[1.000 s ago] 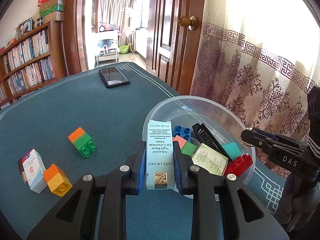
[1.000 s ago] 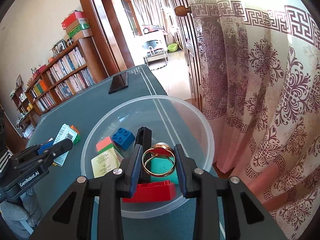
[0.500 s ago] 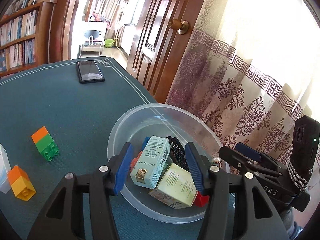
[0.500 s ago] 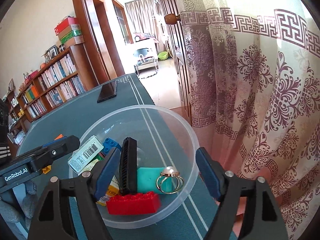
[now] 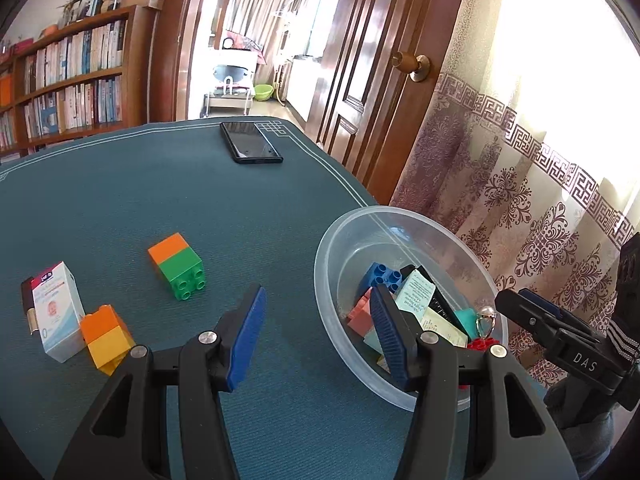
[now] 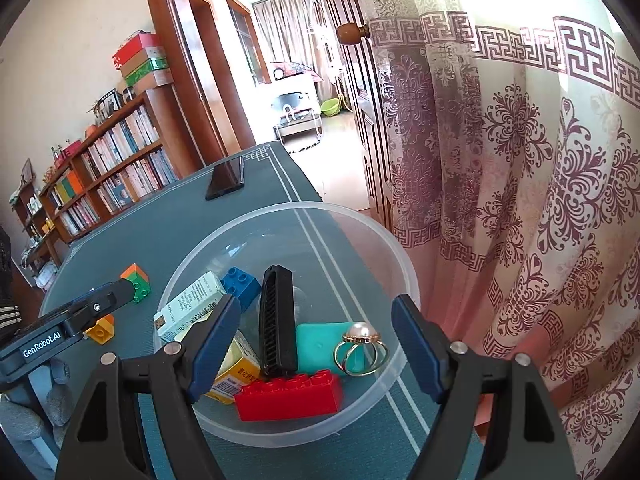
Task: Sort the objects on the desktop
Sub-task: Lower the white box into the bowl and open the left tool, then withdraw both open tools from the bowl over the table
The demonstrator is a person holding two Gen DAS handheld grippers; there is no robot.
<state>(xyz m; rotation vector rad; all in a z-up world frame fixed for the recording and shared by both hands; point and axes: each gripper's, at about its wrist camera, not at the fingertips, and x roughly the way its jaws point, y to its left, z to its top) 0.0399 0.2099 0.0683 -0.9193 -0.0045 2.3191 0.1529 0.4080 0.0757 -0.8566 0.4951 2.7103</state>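
Grippers: we hold left gripper (image 5: 316,320) spread, empty, astride bowl rim | right gripper (image 6: 316,336) spread, empty, above clear bowl (image 6: 404,264) | ring (image 6: 361,349) at 5 o'clock inside bowl, beside teal block (image 6: 320,344) | orange-green brick (image 5: 176,266) on table at bowl's 9 o'clock

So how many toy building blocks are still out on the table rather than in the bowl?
2, both left of the bowl: an orange-and-green block mid-table and an orange-and-yellow block touching the small white box. Others may lie outside the view.
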